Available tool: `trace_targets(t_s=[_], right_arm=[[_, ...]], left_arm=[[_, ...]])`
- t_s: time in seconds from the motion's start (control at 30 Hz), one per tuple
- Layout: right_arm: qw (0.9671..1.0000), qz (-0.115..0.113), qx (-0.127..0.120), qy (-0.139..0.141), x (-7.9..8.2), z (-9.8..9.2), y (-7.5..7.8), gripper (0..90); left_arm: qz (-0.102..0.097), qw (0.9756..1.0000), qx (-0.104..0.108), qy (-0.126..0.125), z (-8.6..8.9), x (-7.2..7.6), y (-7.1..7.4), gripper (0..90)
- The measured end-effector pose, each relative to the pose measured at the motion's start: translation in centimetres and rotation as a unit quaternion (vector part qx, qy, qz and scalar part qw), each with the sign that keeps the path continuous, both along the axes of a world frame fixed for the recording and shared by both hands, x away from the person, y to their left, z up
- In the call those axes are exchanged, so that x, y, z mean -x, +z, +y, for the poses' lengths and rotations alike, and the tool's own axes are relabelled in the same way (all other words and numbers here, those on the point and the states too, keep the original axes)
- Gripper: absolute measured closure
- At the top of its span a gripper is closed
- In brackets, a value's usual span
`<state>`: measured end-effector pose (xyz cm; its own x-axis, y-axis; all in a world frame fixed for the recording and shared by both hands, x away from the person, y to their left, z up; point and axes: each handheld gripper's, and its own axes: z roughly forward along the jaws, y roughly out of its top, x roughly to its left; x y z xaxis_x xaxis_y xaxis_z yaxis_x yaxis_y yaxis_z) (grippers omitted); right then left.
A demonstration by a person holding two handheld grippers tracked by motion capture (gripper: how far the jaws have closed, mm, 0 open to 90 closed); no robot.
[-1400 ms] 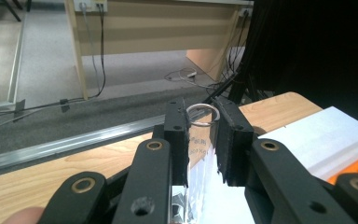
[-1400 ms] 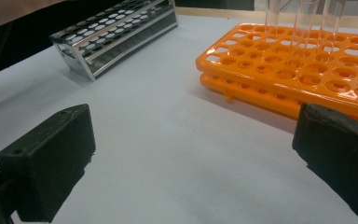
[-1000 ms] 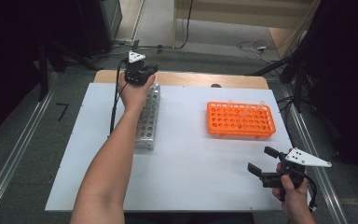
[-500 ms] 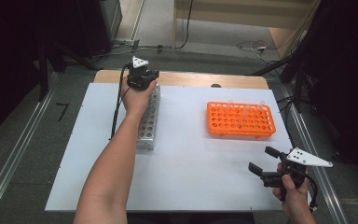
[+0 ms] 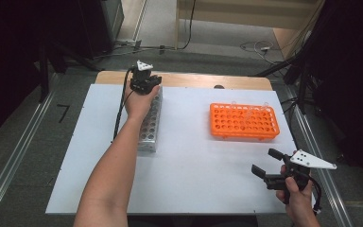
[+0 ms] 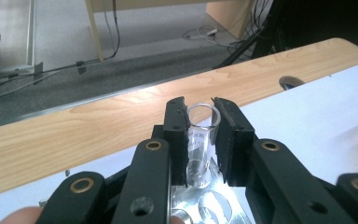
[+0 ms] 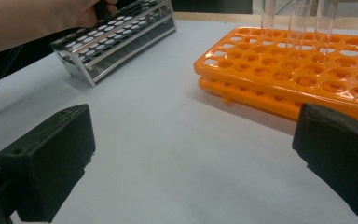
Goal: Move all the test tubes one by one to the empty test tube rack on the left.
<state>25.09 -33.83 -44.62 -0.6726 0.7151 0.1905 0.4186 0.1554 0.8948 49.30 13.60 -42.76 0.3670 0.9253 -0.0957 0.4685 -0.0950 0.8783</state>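
My left gripper (image 6: pixel 200 109) is shut on a clear glass test tube (image 6: pixel 199 144), which stands upright over the far end of a metal tube rack (image 6: pixel 209 205). In the high view the left gripper (image 5: pixel 144 87) sits at the far end of that metal rack (image 5: pixel 150 127), the hand covering its jaws. An orange tube rack (image 5: pixel 243 121) lies to the right with a few clear tubes (image 7: pixel 298 28) standing along its far edge. My right gripper (image 5: pixel 264 163) hovers open near the table's front right corner, nothing between its jaws, pointing toward the orange rack (image 7: pixel 307 70).
Both racks rest on a white board (image 5: pixel 194 179) laid over a wooden table (image 5: pixel 194 80). A cable hole (image 6: pixel 291 83) shows in the wood beyond the board. Metal rails and dark equipment flank the table.
The left gripper has shifted slightly nearer and lower at the far end of the metal rack, still closed on the tube. The right gripper has kept still.
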Motion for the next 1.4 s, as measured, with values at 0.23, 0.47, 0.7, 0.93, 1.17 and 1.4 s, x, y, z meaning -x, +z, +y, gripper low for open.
trace_targets(t_s=[0.23, 0.47, 0.7, 0.93, 1.17, 1.4], right_arm=[[1.0000, 0.002, 0.002, 0.000, 0.0, 0.1, 0.0, 0.0], [1.0000, 0.004, 0.003, 0.001, 0.0, 0.2, -0.1, 0.0], [1.0000, 0.005, 0.004, 0.003, -0.2, 0.3, -0.2, 0.0], [0.9999, 0.005, 0.009, 0.002, -0.6, 0.5, -0.1, 0.0], [0.9999, 0.005, 0.016, 0.001, -1.1, 0.9, 0.0, 0.0], [0.9998, 0.002, 0.021, -0.006, -2.0, 1.2, 0.2, 0.0]], left_arm=[[0.033, 0.9992, 0.009, -0.019, 0.0, -0.3, -0.1, 69.4], [0.042, 0.9973, 0.059, -0.012, 0.7, -0.1, 0.5, 48.7], [0.036, 0.9953, 0.083, -0.034, 1.6, 1.3, 1.6, 24.4], [0.028, 0.9934, 0.101, -0.047, 2.6, 3.7, 2.2, 10.3], [0.016, 0.9932, 0.098, -0.060, 3.2, 6.9, 2.5, 0.0], [-0.009, 0.9928, 0.092, -0.076, 2.9, 10.3, 3.2, 0.0]])
